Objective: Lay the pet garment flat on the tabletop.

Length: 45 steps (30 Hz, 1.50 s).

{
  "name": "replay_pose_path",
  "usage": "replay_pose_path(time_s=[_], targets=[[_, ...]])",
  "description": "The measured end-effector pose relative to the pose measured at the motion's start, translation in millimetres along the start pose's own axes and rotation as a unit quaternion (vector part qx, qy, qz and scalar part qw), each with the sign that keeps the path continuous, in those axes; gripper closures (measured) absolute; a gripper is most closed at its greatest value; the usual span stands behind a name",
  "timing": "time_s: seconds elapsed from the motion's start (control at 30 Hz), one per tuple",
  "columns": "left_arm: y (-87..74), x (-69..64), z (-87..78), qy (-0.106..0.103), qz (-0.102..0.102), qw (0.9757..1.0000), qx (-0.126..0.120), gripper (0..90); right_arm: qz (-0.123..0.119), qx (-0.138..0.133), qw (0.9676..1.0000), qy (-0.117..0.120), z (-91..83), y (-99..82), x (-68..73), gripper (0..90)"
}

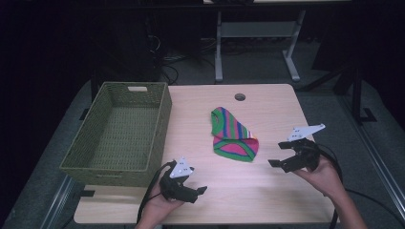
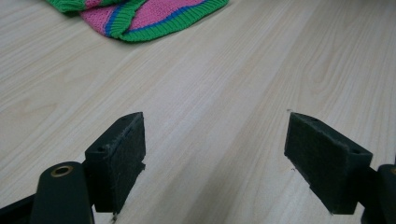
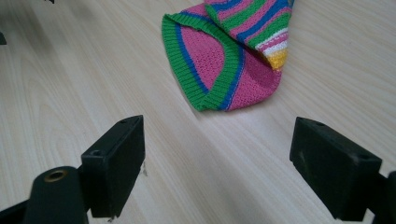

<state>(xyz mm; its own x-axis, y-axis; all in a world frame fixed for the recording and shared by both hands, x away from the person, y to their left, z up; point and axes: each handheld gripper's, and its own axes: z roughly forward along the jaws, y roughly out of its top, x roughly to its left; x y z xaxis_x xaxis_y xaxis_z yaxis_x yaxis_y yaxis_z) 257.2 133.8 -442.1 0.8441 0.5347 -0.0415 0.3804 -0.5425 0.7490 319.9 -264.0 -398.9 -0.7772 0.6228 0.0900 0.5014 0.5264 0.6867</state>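
Observation:
A striped knitted sock [image 1: 233, 135], pink, green and blue, lies folded near the middle of the wooden table [image 1: 267, 200]. Its pink cuff end [image 3: 219, 70] faces my right gripper [image 1: 282, 153], which is open and empty just to the sock's right. In the right gripper view the wide-apart jaws frame bare wood with the cuff a short way ahead. My left gripper [image 1: 199, 190] hovers near the front edge, open and empty, pointing right. The sock's edge [image 2: 140, 18] appears at the top of the left gripper view, well beyond the jaws.
A green woven basket [image 1: 157, 124] stands empty on the table's left side, close to the left gripper. A round cable hole [image 1: 239, 97] sits near the far edge. Table legs and cables lie on the dark floor beyond.

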Motion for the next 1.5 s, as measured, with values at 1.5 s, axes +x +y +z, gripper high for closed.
replay_pose_path(time_s=[1.5], targets=[[1.7, 2.4, -0.2, -0.002, 0.002, 1.0, -0.006, 20.1, -0.027, 0.065, 0.9971, 0.031, 71.2, 93.7, -27.9, 19.9]])
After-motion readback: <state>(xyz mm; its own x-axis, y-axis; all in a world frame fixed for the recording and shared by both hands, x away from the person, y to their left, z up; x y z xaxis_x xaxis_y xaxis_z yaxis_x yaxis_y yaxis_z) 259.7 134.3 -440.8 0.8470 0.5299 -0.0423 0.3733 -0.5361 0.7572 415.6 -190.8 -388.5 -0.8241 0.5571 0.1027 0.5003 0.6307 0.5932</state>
